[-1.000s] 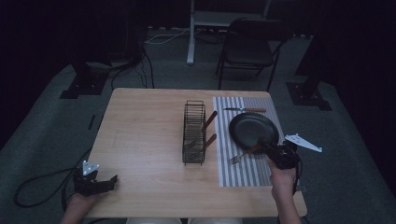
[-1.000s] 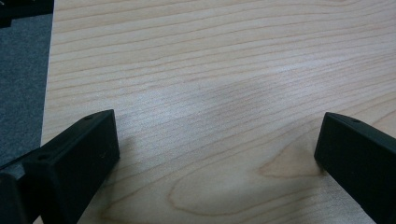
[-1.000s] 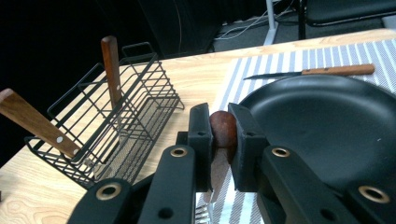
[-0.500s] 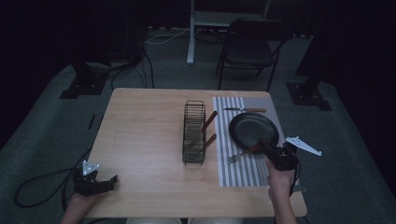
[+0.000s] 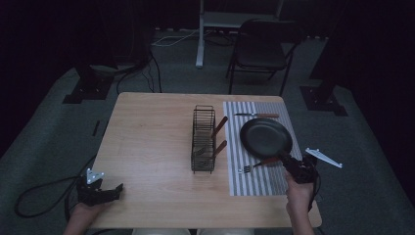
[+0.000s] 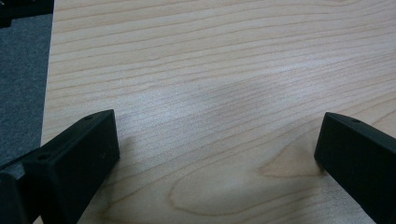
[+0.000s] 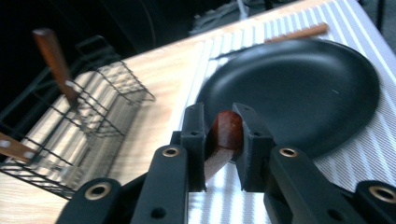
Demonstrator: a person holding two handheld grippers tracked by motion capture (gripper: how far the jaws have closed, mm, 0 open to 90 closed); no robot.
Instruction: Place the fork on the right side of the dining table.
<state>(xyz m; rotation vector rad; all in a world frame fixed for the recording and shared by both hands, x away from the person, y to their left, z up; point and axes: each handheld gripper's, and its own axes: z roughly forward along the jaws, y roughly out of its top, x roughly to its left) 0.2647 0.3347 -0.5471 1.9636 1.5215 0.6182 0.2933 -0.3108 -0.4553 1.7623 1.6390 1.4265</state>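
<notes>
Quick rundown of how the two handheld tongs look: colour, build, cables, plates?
Both tongs are matte black. The left tongs carry a grey three-cornered plate and trail a dark cable over the floor. Their jaws are blocky, with small holes. The right tongs have linkage arms with brass-ringed rivets and a grey plate. No sleeves visible on the forearms.
</notes>
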